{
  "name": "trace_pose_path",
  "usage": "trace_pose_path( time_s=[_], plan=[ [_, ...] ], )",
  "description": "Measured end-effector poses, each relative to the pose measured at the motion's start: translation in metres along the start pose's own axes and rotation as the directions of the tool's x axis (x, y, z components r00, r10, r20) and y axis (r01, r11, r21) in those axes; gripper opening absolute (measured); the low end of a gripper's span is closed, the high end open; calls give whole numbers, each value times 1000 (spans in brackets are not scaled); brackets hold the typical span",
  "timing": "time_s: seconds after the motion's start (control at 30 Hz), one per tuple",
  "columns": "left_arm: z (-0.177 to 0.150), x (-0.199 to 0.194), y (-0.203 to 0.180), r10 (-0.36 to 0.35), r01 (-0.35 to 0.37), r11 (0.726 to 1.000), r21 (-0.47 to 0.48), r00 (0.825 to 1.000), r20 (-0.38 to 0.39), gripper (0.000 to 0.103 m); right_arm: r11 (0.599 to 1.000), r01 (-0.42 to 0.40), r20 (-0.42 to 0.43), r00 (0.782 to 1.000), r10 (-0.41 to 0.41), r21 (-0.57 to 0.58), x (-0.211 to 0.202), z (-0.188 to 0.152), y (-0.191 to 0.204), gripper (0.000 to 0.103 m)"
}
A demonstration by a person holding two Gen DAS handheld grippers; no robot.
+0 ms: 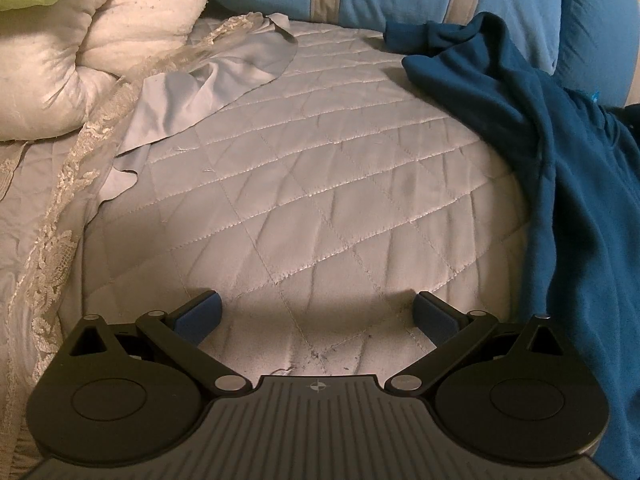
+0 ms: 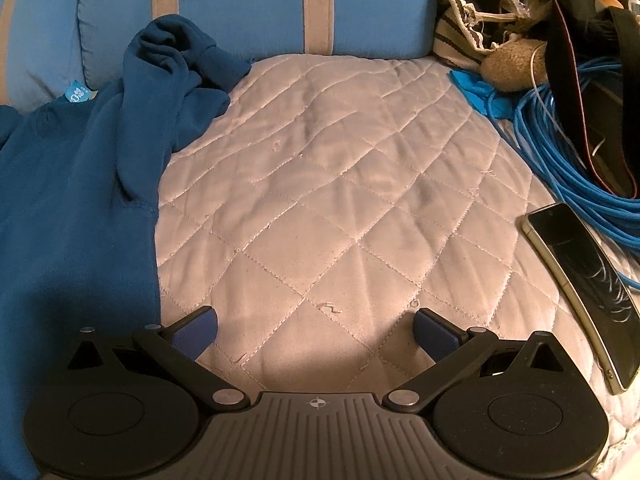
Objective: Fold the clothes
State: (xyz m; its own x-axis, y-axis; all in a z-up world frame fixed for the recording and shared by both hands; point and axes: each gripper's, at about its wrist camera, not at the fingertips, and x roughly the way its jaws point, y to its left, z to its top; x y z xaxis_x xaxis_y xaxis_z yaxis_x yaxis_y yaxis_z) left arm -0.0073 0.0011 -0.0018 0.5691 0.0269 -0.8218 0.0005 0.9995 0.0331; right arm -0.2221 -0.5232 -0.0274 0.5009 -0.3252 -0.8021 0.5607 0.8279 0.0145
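Left gripper (image 1: 318,312) wide open, empty, over quilt (image 1: 320,184); sweater (image 1: 560,140) to its right. Right gripper (image 2: 316,330) wide open, empty; sweater (image 2: 72,208) left, phone (image 2: 584,292) right.

Quilted bed (image 2: 340,200) under teal garment (image 2: 72,200)

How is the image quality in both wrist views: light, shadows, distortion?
Left wrist view: dim warm light, grainy, fisheye bends the quilted bedspread; the hand-held gripper casts a shadow. Right wrist view: same, and the phone screen shows streaky reflections.
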Motion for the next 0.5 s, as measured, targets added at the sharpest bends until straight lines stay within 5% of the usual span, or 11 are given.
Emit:
trace_pose_path(
  time_s=[0.5],
  plan=[
    [2, 1, -5, 20, -20, 1000, 7, 1000, -18, 103, 1000, 3, -9, 1000, -3, 3, 3, 0, 0, 103]
  ],
)
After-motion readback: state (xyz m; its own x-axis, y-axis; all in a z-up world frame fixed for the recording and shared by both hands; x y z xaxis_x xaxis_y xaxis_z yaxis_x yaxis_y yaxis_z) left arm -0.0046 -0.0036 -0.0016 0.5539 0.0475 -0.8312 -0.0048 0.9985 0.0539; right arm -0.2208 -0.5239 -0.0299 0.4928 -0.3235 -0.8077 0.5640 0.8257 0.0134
